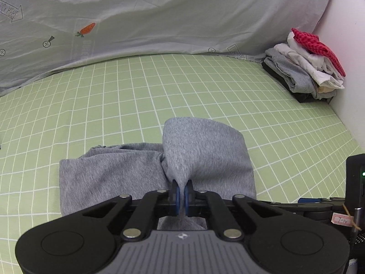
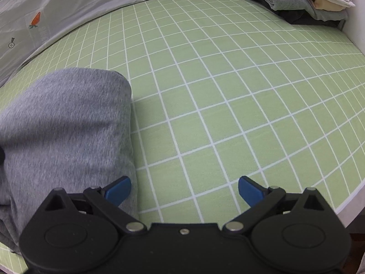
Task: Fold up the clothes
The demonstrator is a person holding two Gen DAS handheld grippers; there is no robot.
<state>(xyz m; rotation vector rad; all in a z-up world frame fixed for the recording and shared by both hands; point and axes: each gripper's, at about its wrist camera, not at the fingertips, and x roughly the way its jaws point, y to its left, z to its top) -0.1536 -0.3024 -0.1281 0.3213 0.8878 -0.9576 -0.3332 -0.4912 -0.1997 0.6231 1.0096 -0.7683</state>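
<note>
Left wrist view is showing the left gripper [image 1: 181, 193] pinching a raised fold of the grey garment [image 1: 109, 175], which is lying on the bed [image 1: 205, 96]. The right gripper [image 2: 184, 190], gaping empty, is hovering just right of the garment, its left pad overlapping the edge.

Bright even light, curved fisheye edges, cloth perhaps motion-blurred

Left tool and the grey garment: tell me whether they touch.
Touching. The left wrist view shows the left tool with its blue pads shut on a pinched fold of the grey garment, lifting it off the green sheet.
</note>
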